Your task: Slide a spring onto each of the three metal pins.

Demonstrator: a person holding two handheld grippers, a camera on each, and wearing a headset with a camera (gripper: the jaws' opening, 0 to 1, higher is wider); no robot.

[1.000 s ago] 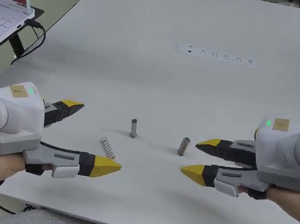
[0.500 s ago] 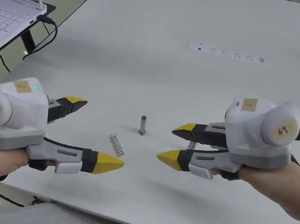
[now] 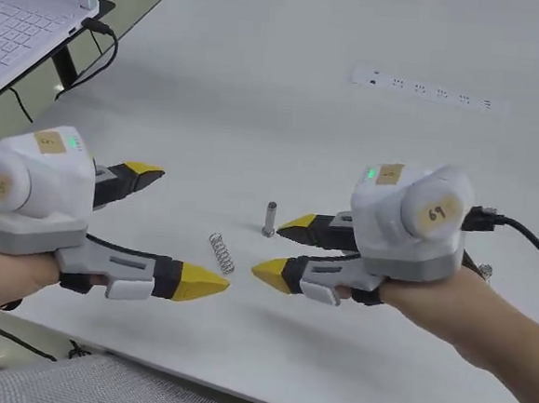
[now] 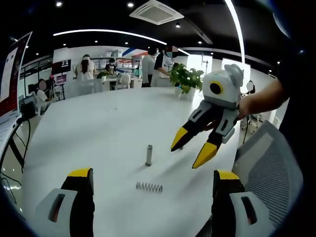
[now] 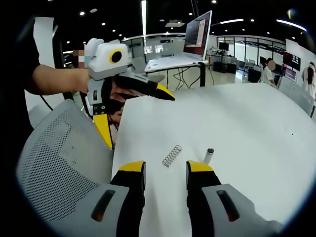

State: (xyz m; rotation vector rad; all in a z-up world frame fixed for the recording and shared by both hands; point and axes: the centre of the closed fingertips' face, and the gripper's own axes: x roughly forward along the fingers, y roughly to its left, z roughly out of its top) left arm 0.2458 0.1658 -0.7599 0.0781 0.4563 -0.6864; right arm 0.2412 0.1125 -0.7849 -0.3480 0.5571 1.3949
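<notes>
So, both sets of jaws are apart right now and holding nothing. The metal pin (image 3: 270, 218) stands upright on the white counter (image 3: 259, 98), so I'll place everything off that.

The spring (image 3: 221, 253) lies flat on the counter just beside the pin, on the side toward me, and the two aren't touching. My right gripper (image 3: 280, 249) hangs close to the pin with a moderate gap between its jaws. One yellow tip is right next to the pin in the head view, but the gripper views show it clear of it. In the right gripper view the spring (image 5: 171, 155) lies just ahead of that gap, and the pin (image 5: 209, 155) is just off to one side. Nothing sits between them and the tips.

My left gripper (image 3: 179, 224) is on the far side of the spring from the pin, jaws spread wide. In the left gripper view the pin (image 4: 149, 154) and spring (image 4: 149, 187) both sit in the open space between them.

Other stuff:
- A white power strip (image 3: 432, 91) lies well beyond the pin.
- An open laptop (image 3: 23, 14) is well off to the pin's left, past the counter edge, with a black cable (image 3: 99, 53) hanging from it.
- A mesh chair (image 3: 78, 382) is on my side of the pin, below the counter edge.
- A small metal bit (image 3: 485, 271) lies right of the pin by my right hand, too small to tell what it is.
</notes>
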